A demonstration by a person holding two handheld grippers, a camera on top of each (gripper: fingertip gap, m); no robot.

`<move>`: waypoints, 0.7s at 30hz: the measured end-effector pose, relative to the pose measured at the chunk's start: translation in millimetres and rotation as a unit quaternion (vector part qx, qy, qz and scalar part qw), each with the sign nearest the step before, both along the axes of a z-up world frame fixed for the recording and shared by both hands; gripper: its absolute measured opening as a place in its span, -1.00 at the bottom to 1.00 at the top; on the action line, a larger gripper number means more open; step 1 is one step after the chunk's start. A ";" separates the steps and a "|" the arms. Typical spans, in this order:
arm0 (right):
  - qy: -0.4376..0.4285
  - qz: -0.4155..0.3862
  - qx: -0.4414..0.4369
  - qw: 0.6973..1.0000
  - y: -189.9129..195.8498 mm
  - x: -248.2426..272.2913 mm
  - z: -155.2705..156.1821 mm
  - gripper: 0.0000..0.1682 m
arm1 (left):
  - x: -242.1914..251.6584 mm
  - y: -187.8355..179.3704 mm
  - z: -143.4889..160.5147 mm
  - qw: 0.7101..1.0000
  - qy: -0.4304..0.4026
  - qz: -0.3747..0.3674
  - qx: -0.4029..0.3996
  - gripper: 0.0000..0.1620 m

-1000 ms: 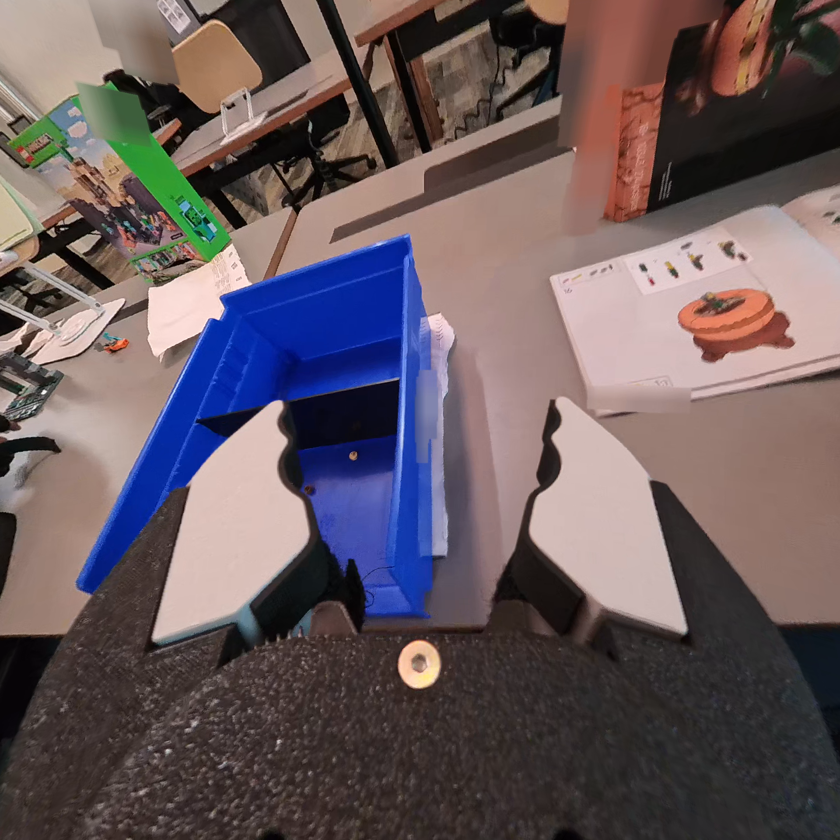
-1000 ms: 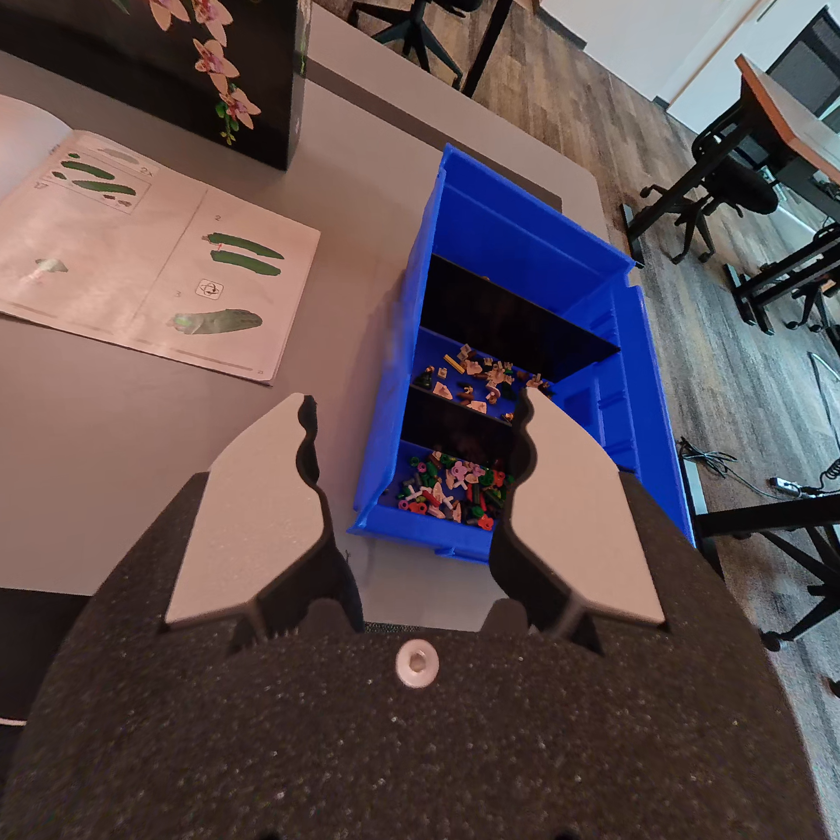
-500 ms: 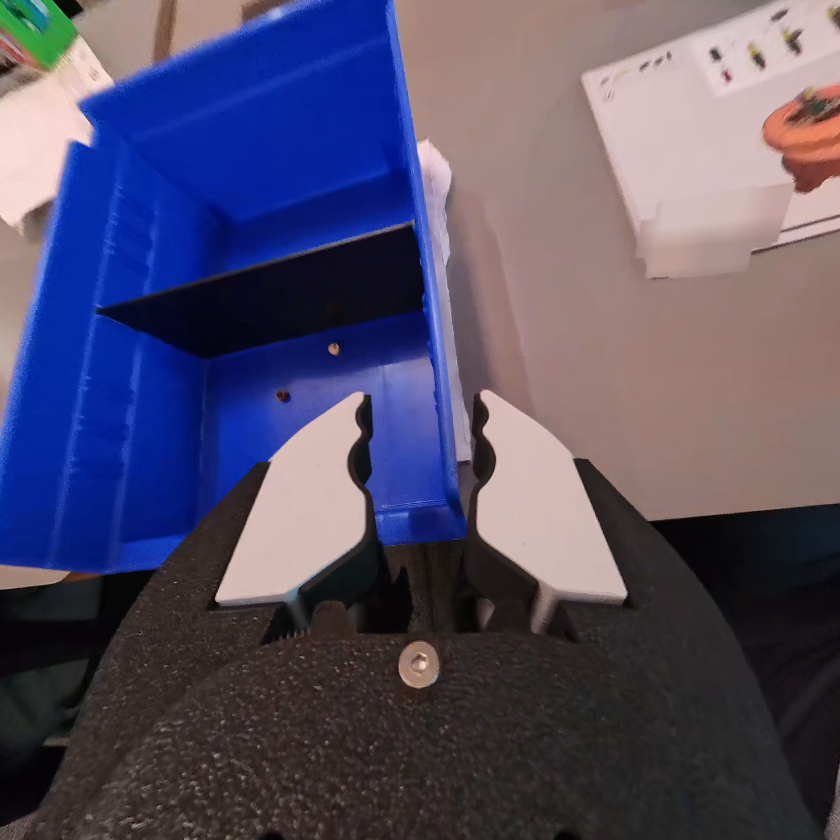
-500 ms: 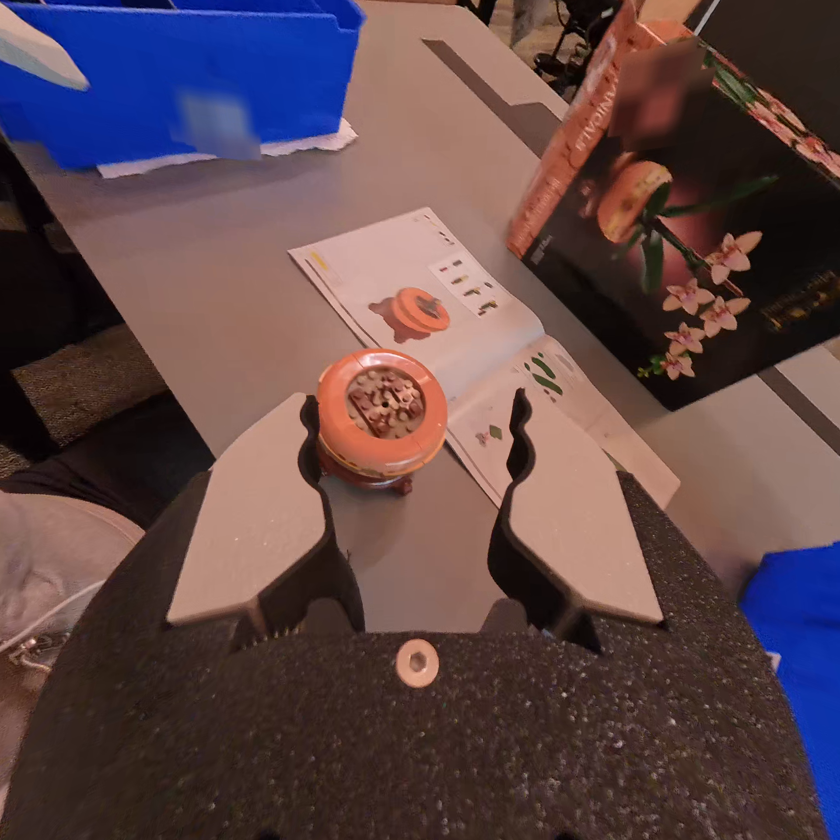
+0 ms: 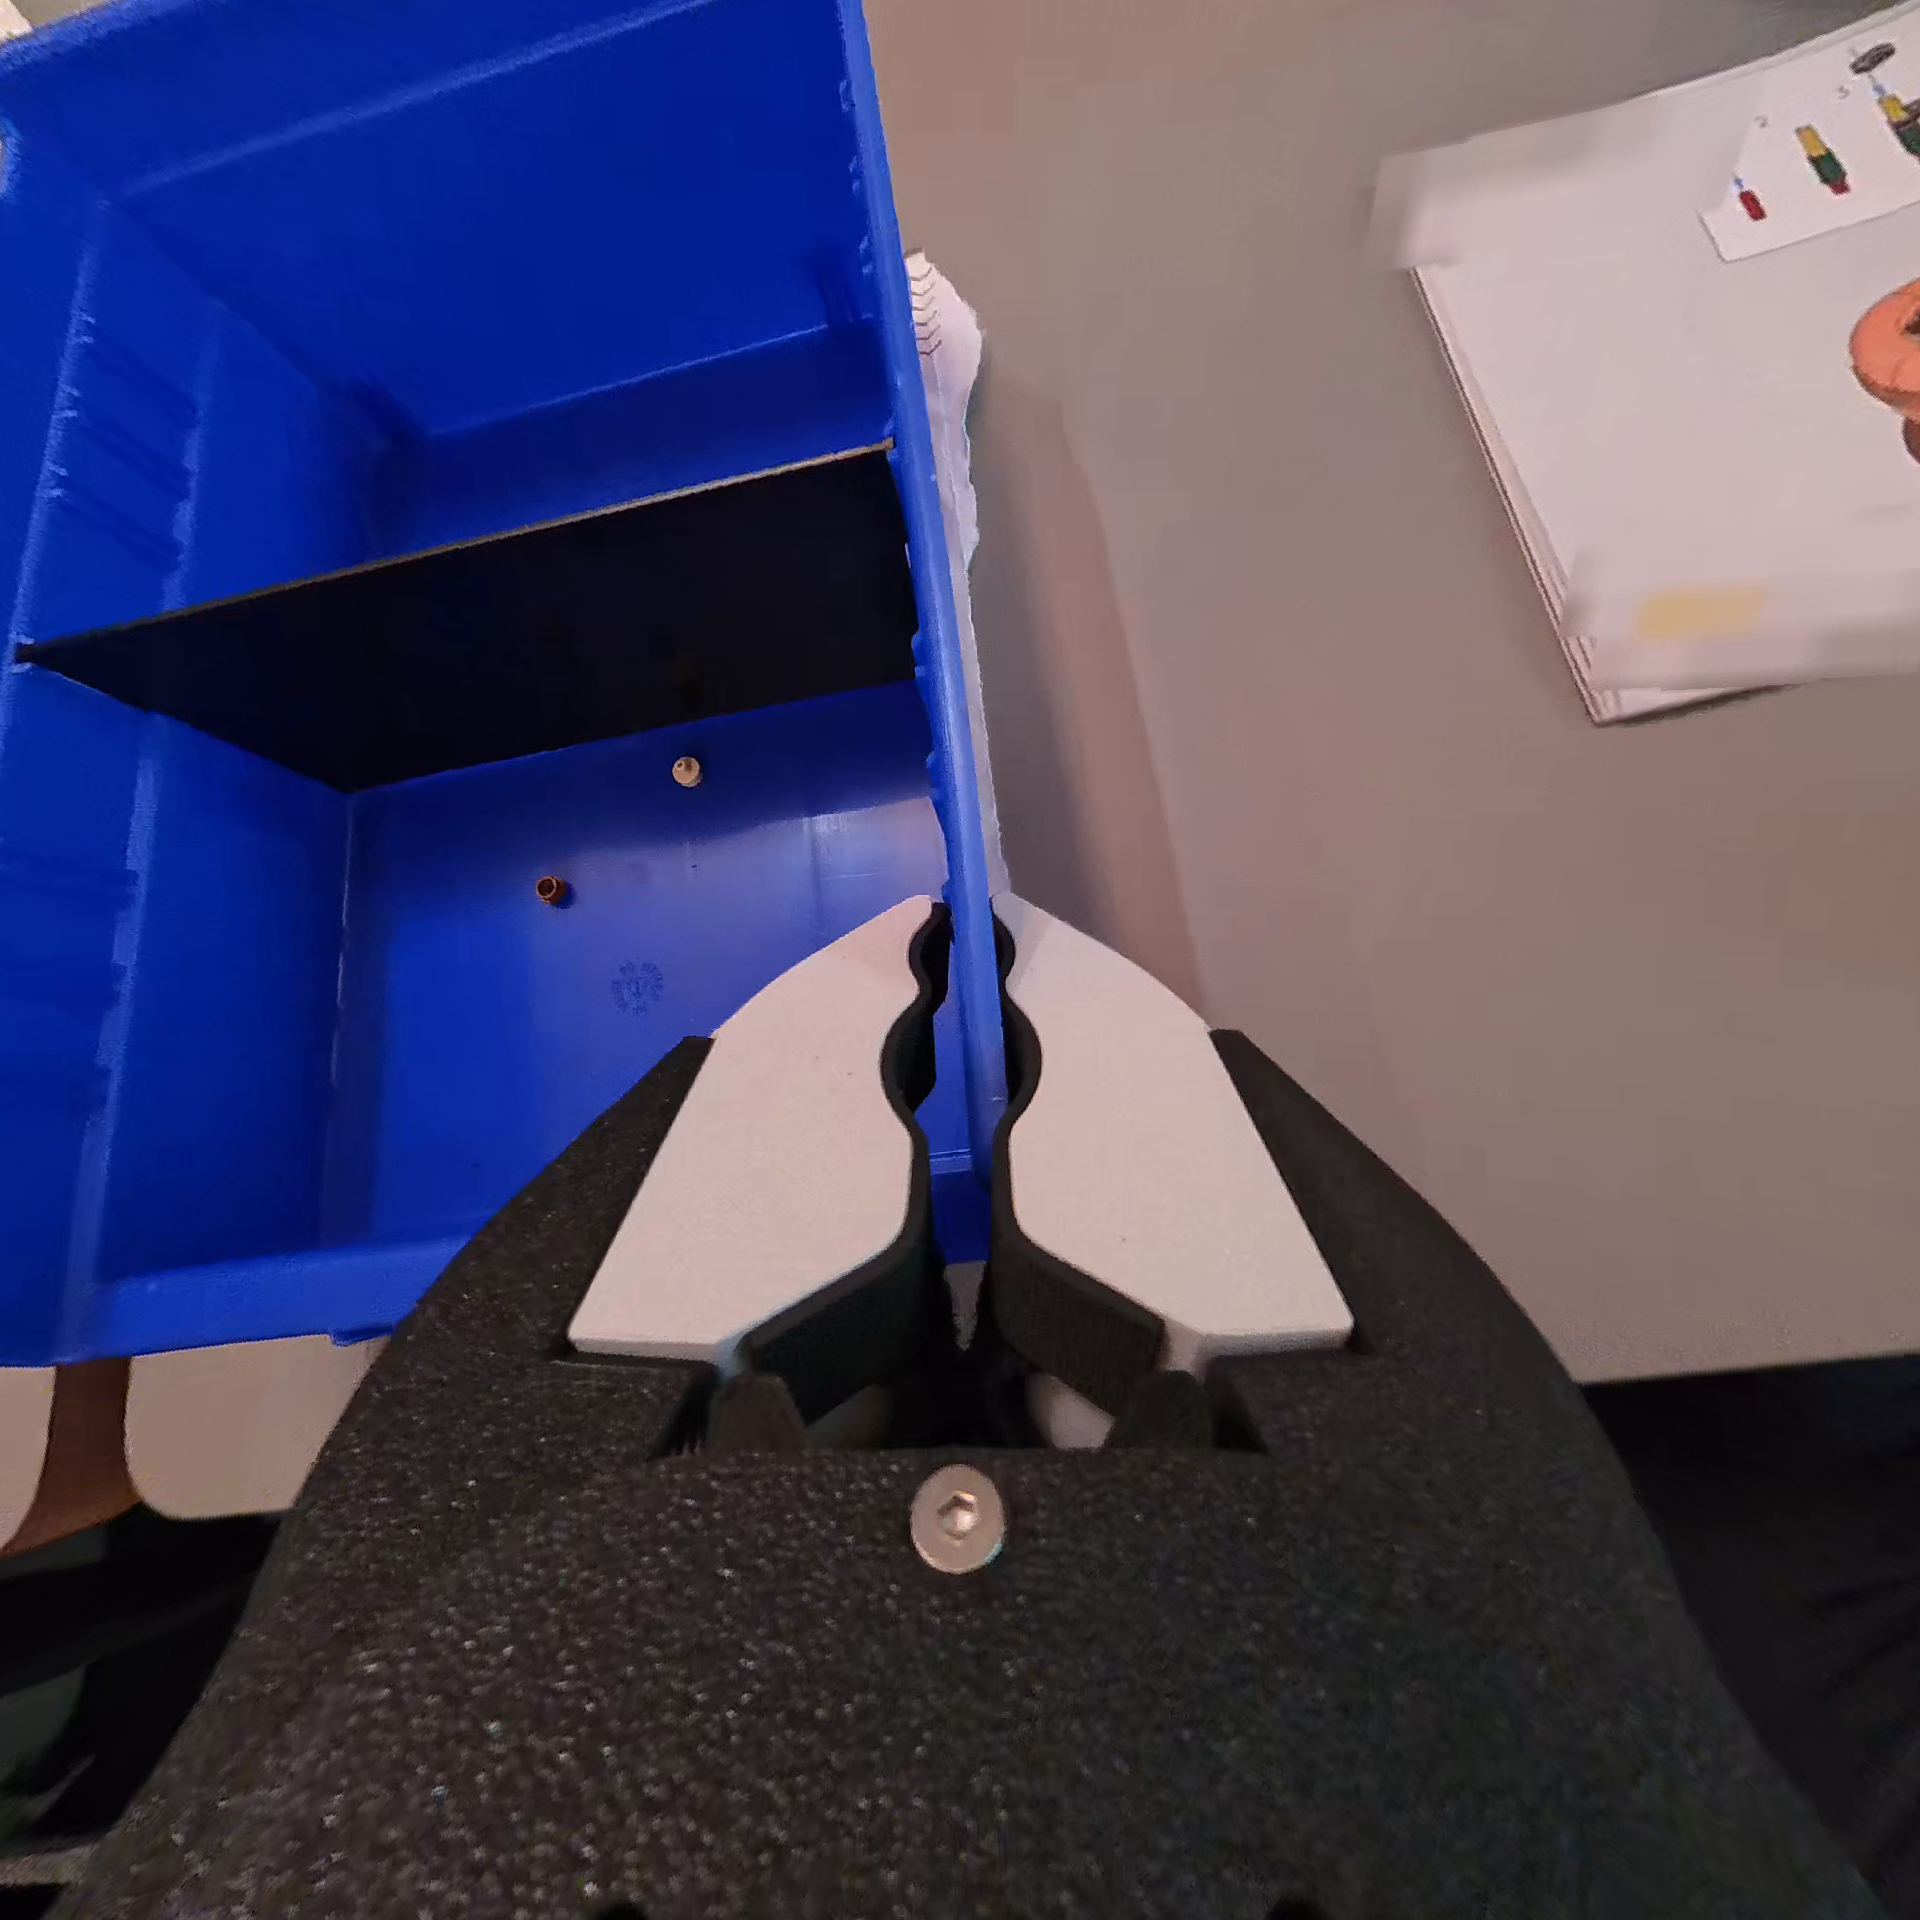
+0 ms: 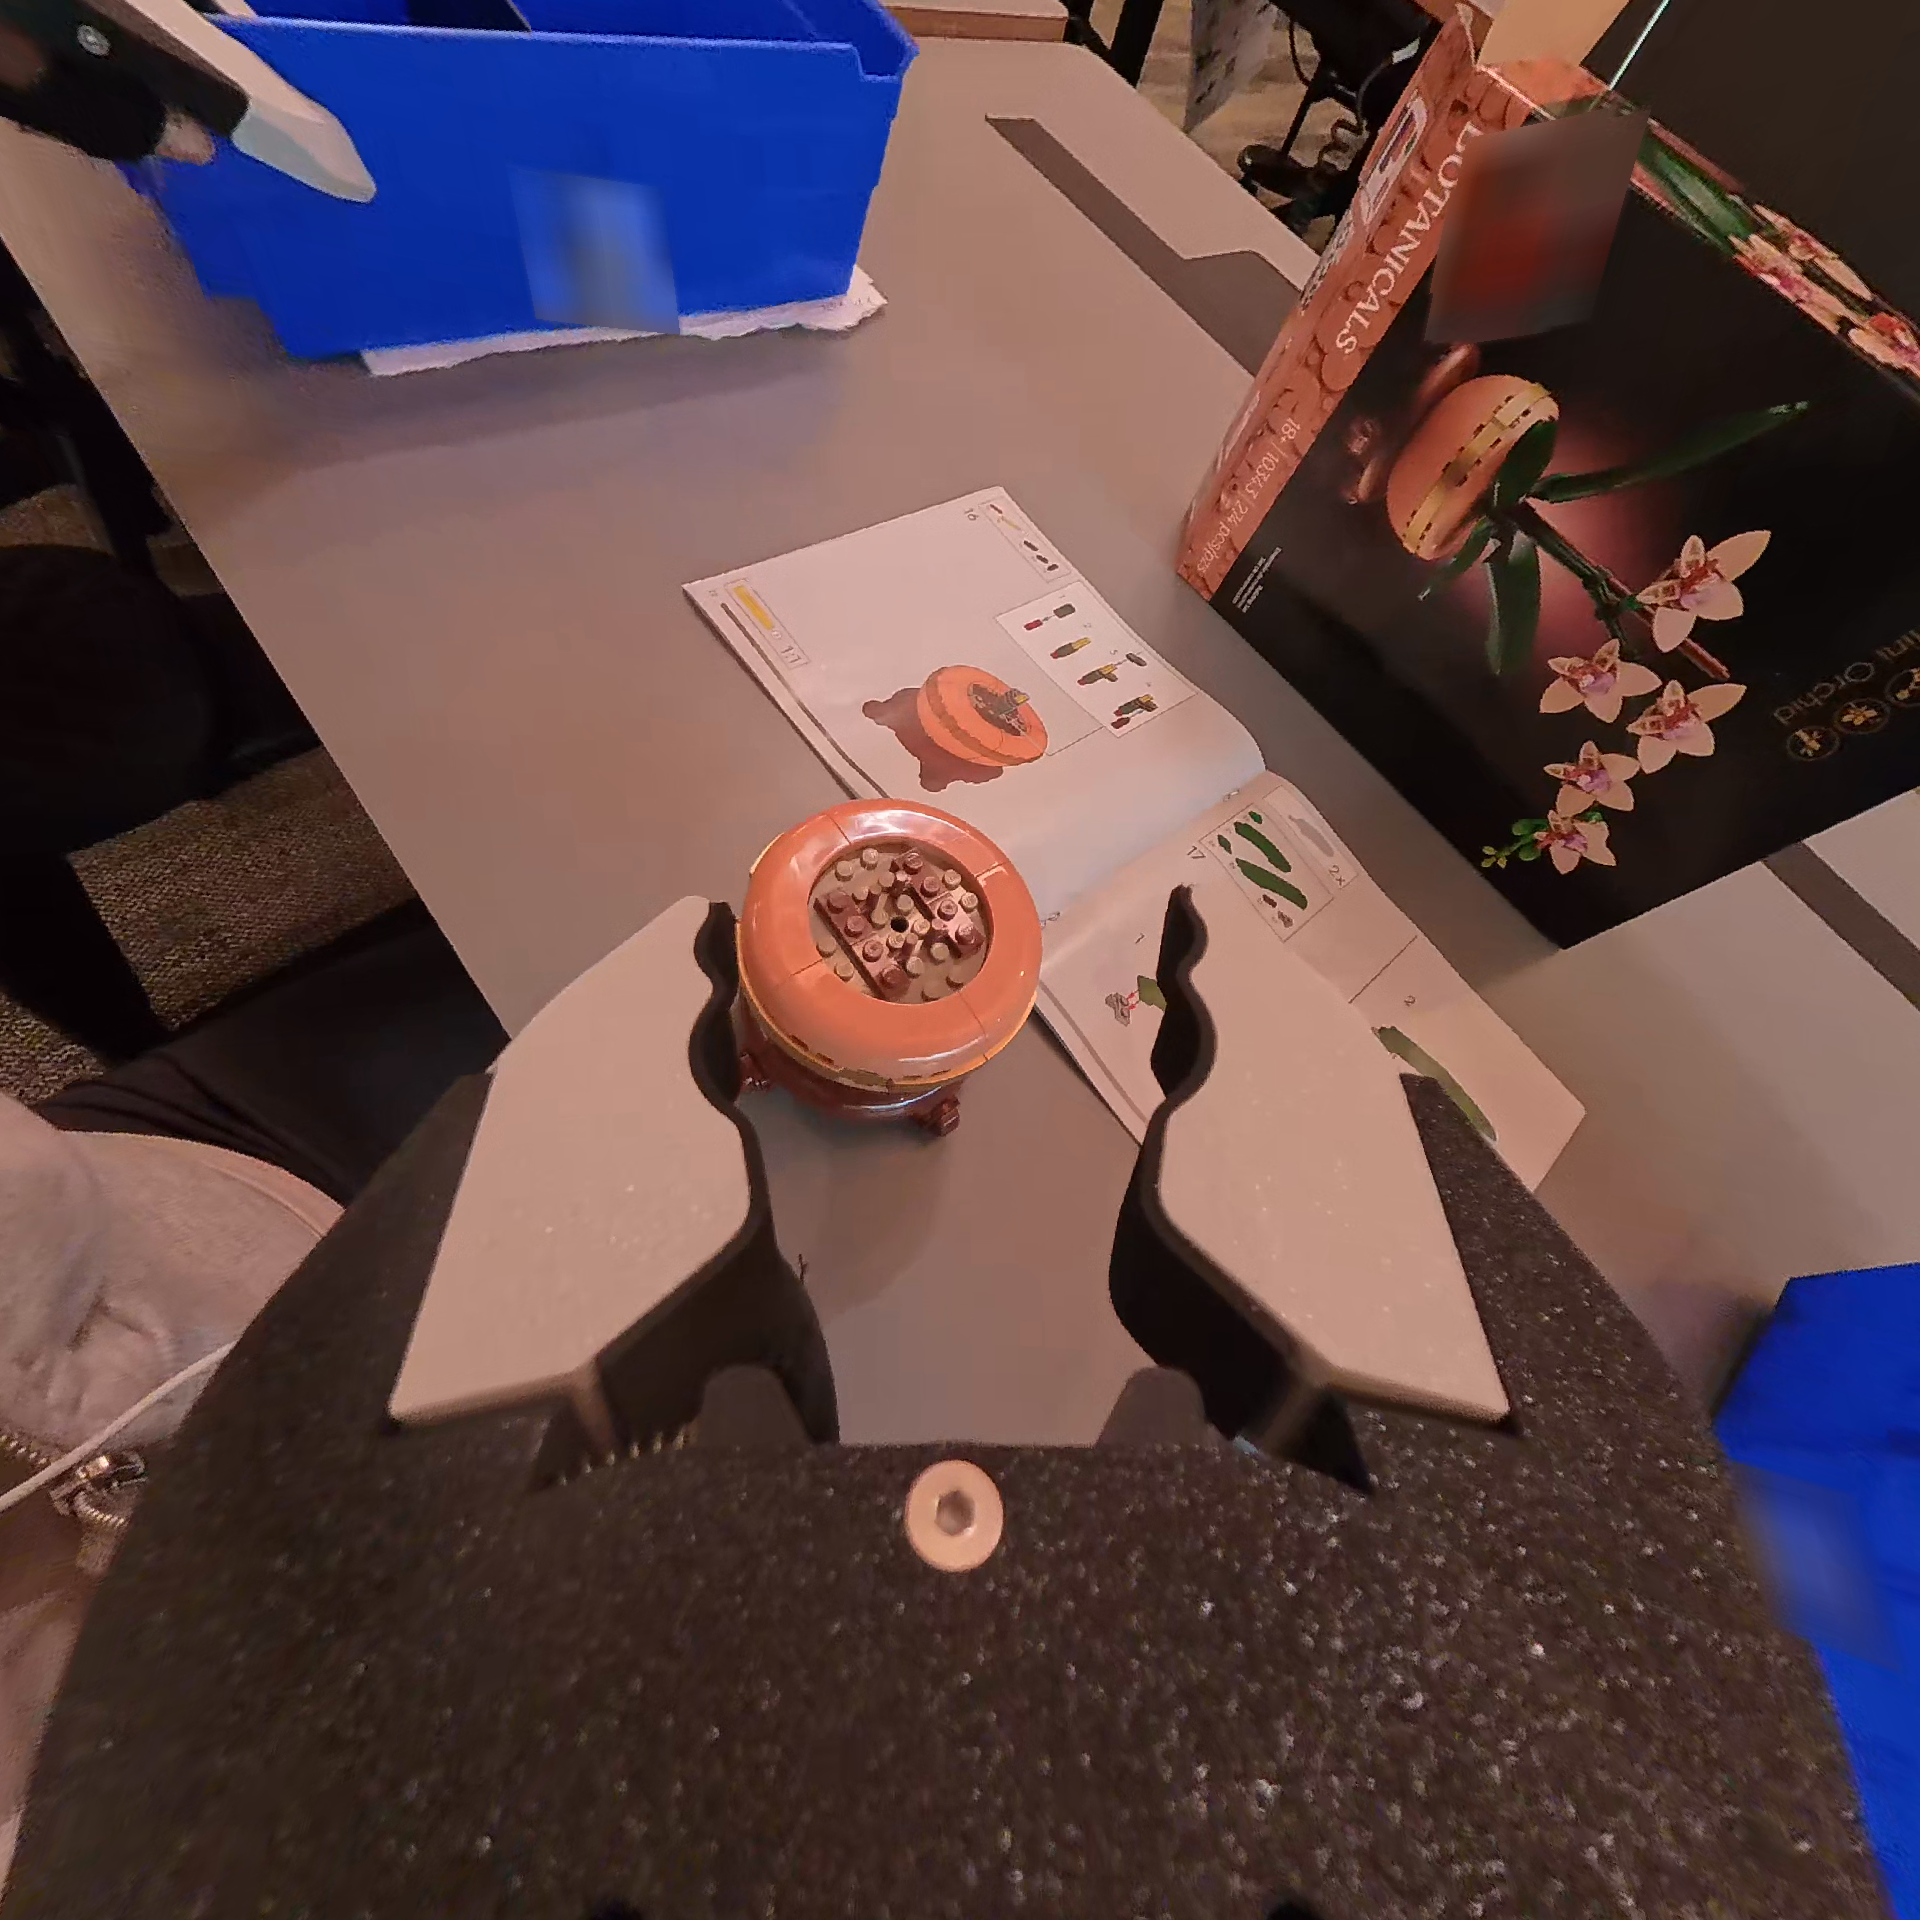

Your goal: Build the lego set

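Note:
My left gripper (image 5: 968, 920) is shut on the right wall of a blue bin (image 5: 940, 665), near its front corner. The bin has a black divider (image 5: 499, 623) and two tiny studs (image 5: 686, 771) on its floor. My right gripper (image 6: 940, 904) is open, and a round orange and brown lego pot (image 6: 888, 961) stands on the grey table between its fingers, close to the left finger. The pot's top shows brown and tan studs. The blue bin (image 6: 582, 177) and the left gripper's finger (image 6: 296, 145) show at the far left of the right wrist view.
An open instruction booklet (image 6: 1039, 707) lies beyond the pot; it also shows in the left wrist view (image 5: 1683, 416). The lego set box (image 6: 1579, 499) stands at the right. A second blue bin (image 6: 1829, 1392) is at the right edge. White paper (image 5: 945, 343) lies under the left bin. My hands' fingertips stand some 35 cm from each other.
My left gripper moved forward over the bin's right wall and shut on it. My right gripper swung from the parts bin to the pot and came closer, still open.

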State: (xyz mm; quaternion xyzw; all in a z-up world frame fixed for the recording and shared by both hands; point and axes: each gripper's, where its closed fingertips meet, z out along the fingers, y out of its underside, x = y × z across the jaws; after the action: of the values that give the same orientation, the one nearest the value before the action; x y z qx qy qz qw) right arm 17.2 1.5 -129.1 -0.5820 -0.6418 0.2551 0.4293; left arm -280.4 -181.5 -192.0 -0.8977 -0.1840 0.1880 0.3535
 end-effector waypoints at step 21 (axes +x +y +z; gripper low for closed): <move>0.019 -0.002 -0.015 1.000 4.8 6.1 0.8 -0.07 | -52.6 -45.8 82.4 0.991 0.043 0.068 0.105 -0.09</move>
State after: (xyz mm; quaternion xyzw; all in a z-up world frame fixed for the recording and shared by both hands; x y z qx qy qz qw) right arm 23.3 6.3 -128.3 -0.5842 -0.6288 0.2748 0.4333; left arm -332.9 -227.3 -109.6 -0.8322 -0.2479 0.2295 0.4397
